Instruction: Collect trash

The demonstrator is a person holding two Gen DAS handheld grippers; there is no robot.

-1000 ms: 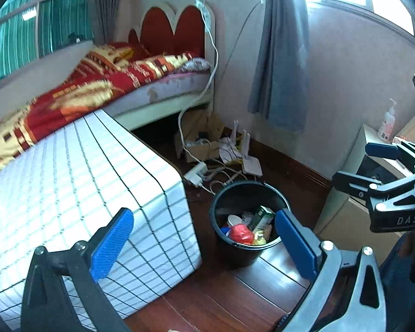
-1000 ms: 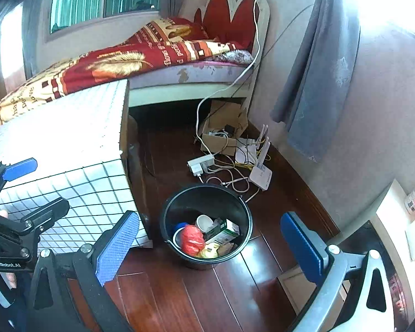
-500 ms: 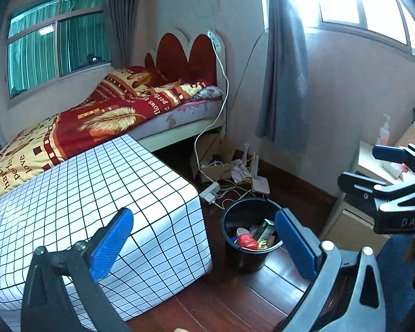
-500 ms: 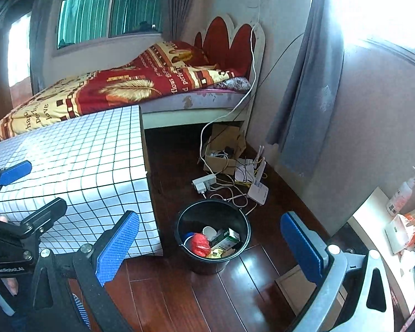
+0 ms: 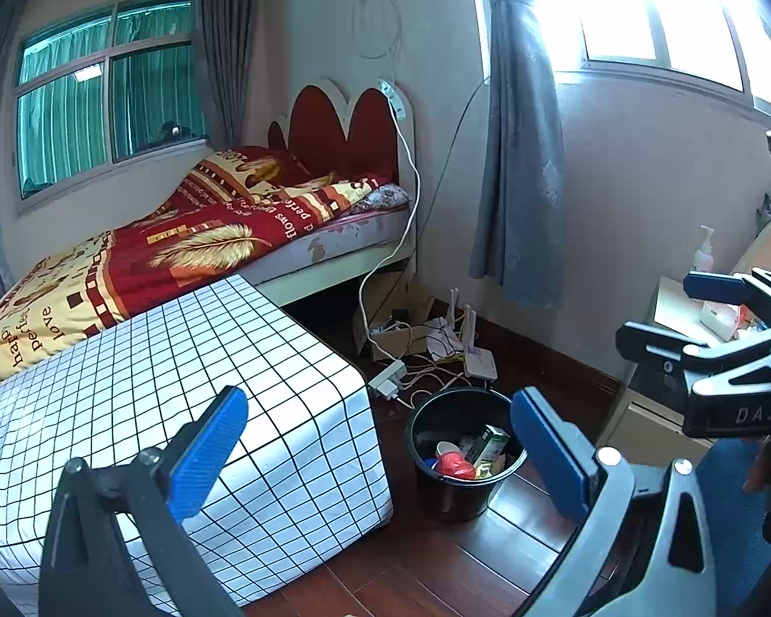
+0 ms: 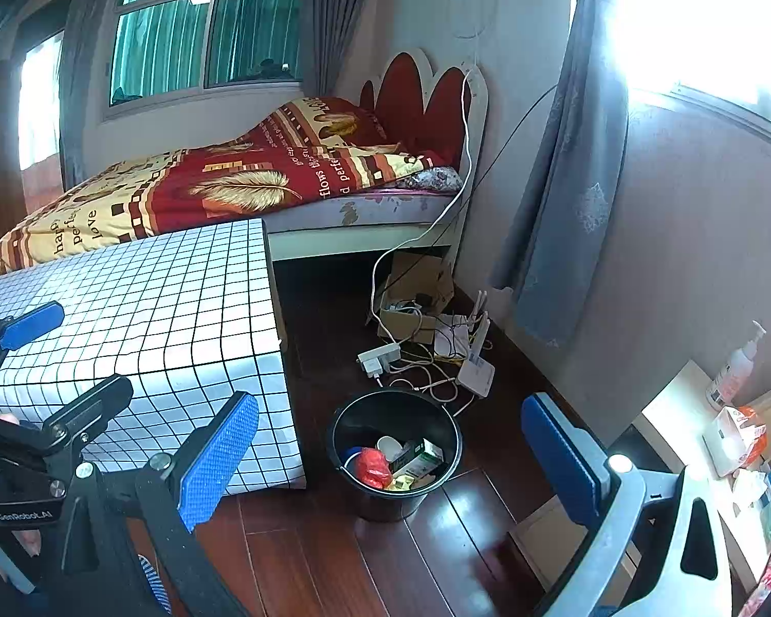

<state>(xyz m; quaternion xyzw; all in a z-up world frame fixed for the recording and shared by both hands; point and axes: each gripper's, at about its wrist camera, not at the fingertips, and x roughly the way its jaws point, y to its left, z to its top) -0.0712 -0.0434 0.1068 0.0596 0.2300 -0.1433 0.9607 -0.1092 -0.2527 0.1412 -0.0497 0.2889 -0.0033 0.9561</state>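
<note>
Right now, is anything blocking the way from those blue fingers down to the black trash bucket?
Nothing visible does. Both grippers, left and right, are open and empty above bare floor, and the bucket stands uncovered.

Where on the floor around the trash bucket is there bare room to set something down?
Bare wood floor lies in front of the black bucket, between the checked table and the low cabinet. Behind the bucket it is crowded: power strip, cables, router and cardboard box.
</note>
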